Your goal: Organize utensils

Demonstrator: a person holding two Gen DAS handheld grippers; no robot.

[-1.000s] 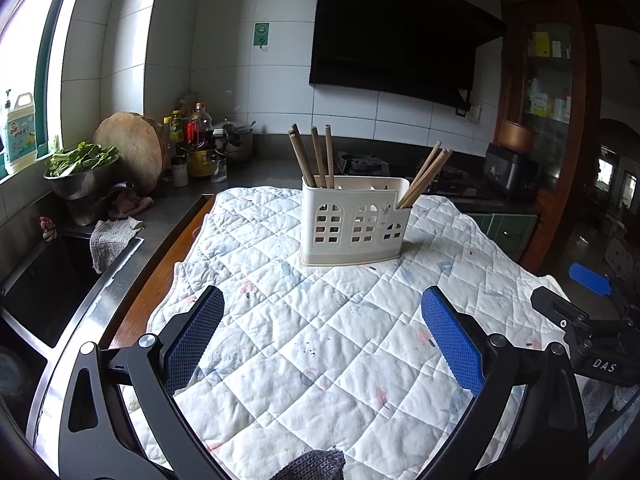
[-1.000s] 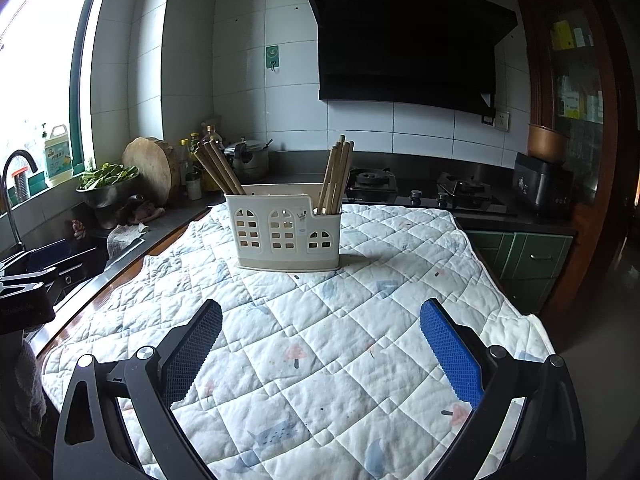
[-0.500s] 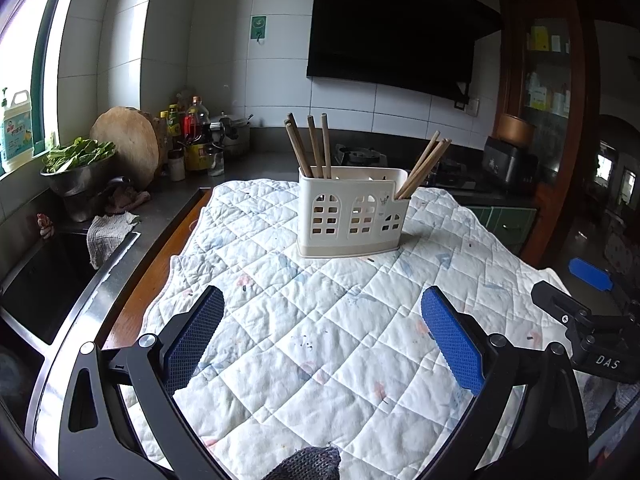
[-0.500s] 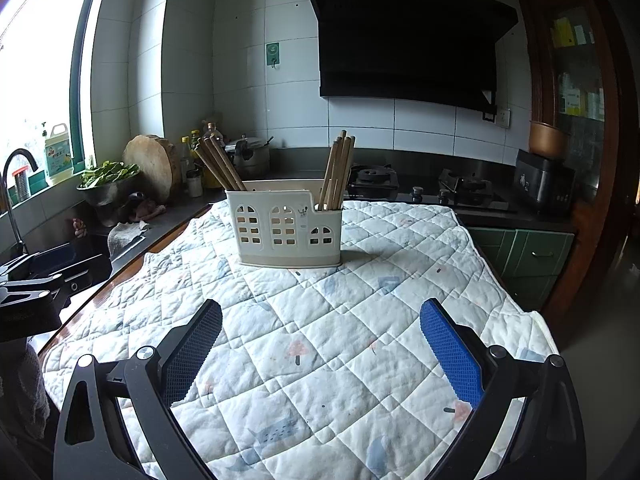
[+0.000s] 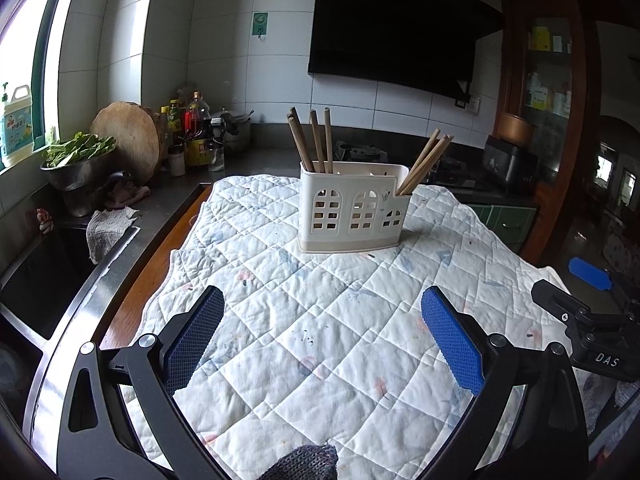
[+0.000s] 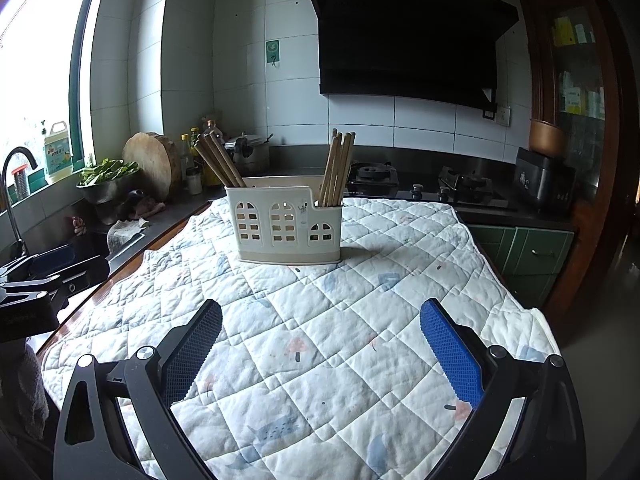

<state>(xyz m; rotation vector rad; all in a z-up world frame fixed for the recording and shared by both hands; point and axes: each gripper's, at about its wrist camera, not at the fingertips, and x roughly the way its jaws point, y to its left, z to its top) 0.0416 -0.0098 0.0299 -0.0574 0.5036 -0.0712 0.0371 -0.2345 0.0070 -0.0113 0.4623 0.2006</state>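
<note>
1. Left wrist view shows the cream plastic utensil caddy with arched cut-out windows (image 5: 354, 210) standing upright on the white quilted cloth (image 5: 320, 320) that covers the surface, well ahead of both grippers.
2. One group of brown wooden chopsticks (image 5: 316, 142) leans in the caddy's left compartment; a second group of wooden chopsticks (image 5: 424, 162) slants out of the lower right compartment. No loose utensil shows on the cloth.
3. The left gripper (image 5: 320, 336) hovers low over the cloth with its blue pads spread wide and nothing between them. The right gripper (image 6: 320, 344) is likewise wide apart and empty.
4. My judgement: the sorting looks close to finished, or a regrouping of the two bundles is due.
5. To move chopsticks well, approach from above, close on the upper shafts of a whole bundle at once, and lift straight up so the tips clear the caddy rim.
6. Steady the light caddy with the other gripper, since it could tip or slide on the soft cloth.
7. Beyond the cloth, a round wooden board (image 5: 128, 140) and bottles (image 5: 192, 132) sit well clear.
</note>
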